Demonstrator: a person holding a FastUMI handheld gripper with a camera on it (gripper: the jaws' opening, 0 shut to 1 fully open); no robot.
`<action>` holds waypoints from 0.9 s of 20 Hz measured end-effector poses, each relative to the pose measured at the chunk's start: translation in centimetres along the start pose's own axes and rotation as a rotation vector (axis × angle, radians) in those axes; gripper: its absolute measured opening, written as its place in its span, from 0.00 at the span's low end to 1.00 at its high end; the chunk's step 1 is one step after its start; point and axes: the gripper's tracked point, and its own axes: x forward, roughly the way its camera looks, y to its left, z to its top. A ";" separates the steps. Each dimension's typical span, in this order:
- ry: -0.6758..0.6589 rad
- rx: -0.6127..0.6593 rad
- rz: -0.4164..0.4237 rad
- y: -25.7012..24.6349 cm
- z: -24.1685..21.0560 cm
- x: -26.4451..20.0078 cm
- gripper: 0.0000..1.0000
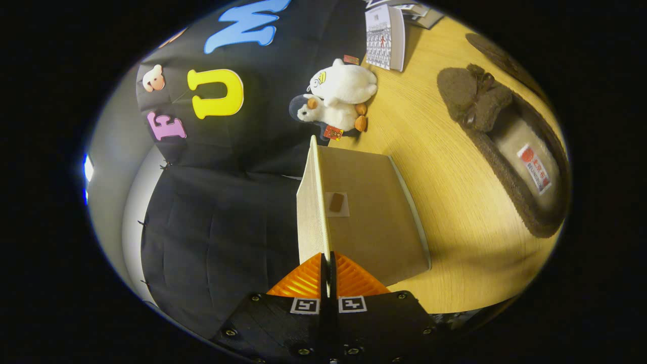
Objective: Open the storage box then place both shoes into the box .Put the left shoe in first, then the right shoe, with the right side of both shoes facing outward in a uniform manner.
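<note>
- The gripper [327,270] has both fingers pressed together on the thin edge of the storage box lid [312,212], which stands edge-on ahead of them; the box [371,217] lies beside it on the wooden table [455,202].
- The hold is only a narrow pinch at the lid's rim, so a twist of the wrist could let the lid slip free and fall shut.
- Pulling sideways instead of along the hinge arc could drag the light box across the table.
- One brown fuzzy slipper [510,146] lies well apart from the box; a sliding box could nudge it.
- The plush penguins [336,101] sit just beyond the lid; a full swing could knock them.
</note>
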 end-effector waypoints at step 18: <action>-0.019 -0.419 0.017 17.3 -0.1 2.0 0.00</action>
